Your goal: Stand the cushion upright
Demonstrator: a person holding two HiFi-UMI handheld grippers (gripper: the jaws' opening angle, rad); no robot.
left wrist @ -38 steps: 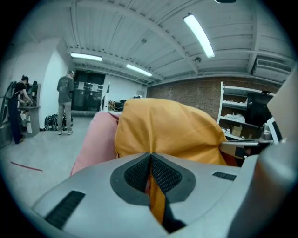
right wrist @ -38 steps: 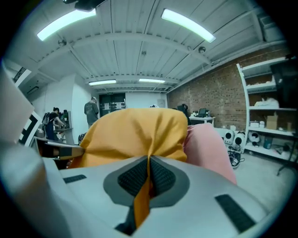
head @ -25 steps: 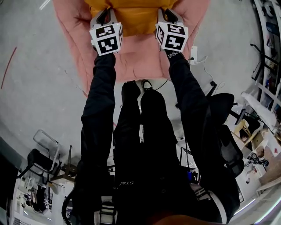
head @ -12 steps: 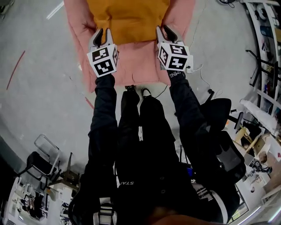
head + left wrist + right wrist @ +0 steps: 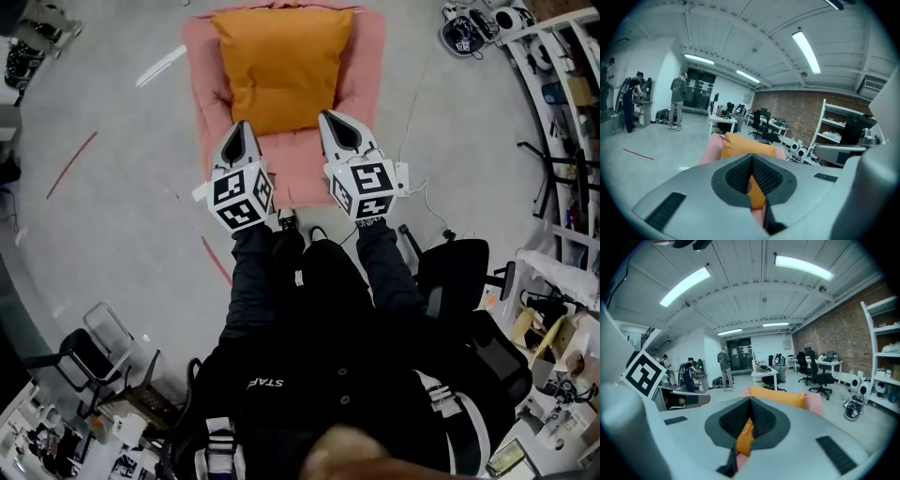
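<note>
Both the left claw [image 5: 240, 127] and the right claw [image 5: 328, 116] have just shut on nothing, and they hang in front of the pink chair [image 5: 367, 56]. The orange cushion [image 5: 281, 66] seems propped against the chair's back. Best keep clear and watch whether it slumps.

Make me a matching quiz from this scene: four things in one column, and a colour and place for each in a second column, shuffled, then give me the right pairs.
Things:
1. cushion
2. armchair
3. office chair
4. floor line

Colour and place:
A. pink, in front of the person
B. red, on the grey floor left of the armchair
C. orange, standing on the armchair seat against its back
D. black, at the person's right side

Pairs: 1-C, 2-A, 3-D, 4-B
</note>
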